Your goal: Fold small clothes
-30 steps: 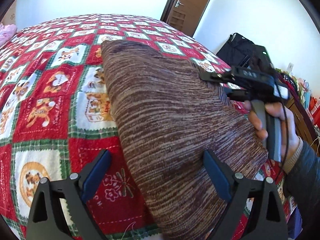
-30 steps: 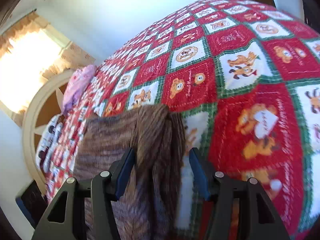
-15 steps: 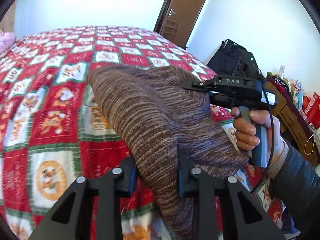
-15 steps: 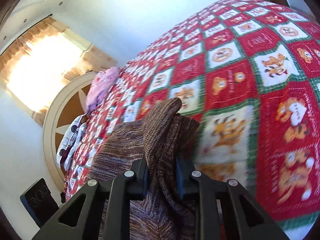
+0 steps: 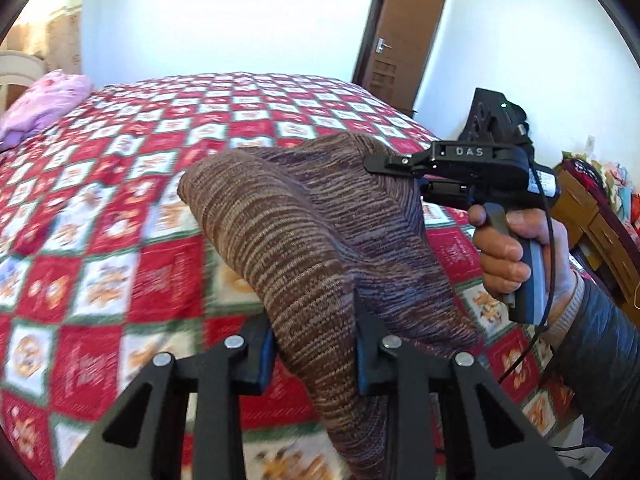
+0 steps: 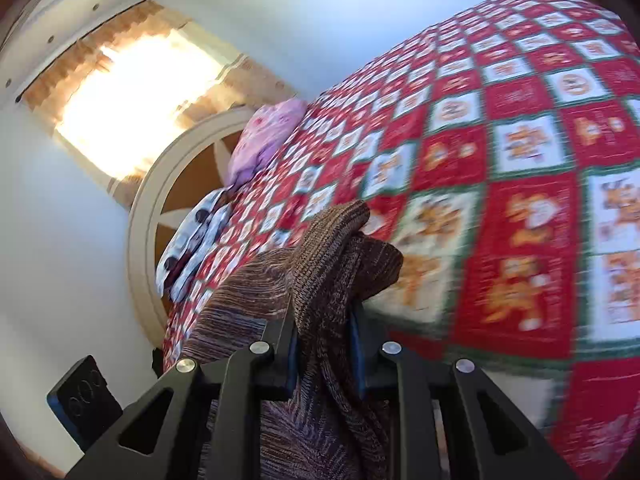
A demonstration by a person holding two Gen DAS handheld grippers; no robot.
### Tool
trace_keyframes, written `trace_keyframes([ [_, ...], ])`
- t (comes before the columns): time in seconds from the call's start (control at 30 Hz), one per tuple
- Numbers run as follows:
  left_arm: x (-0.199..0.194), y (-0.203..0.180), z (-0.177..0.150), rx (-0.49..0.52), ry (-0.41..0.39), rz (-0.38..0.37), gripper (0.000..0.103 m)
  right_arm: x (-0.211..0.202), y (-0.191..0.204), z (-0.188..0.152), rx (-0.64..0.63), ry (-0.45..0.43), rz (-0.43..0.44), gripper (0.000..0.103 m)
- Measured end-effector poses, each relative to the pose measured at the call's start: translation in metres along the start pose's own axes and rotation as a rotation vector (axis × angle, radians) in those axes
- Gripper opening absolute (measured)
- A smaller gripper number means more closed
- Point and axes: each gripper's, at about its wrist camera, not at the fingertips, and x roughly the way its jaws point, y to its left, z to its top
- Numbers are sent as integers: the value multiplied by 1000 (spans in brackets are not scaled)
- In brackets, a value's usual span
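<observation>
Both my hand-held grippers, left (image 5: 314, 354) and right (image 6: 322, 354), just clamped onto the brown knit garment (image 5: 304, 232) | it's lifted off the bed (image 5: 132, 208) | fold underway, I reckon.

White capital letters reading "DAS" are showing on the black top housing of the right gripper (image 5: 394, 164), seen from the left wrist view, where it is clamping the brown knit garment (image 5: 304, 236). A white label (image 5: 545, 182) is sitting on the rear side of that same gripper body, but its print is coming out too small to read. The red squares of the patchwork bedspread (image 5: 120, 208) are carrying pale script lettering under the bear pictures, and in both views it is blurring past legibility. Nothing else readable is appearing in either view.
</observation>
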Motion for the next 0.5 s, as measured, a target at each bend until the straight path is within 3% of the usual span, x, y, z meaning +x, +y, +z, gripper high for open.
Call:
trace_keyframes([
  [0.5, -83, 81, -48, -128, -82, 155, 32, 106, 113, -26, -105, 140, 133, 21],
])
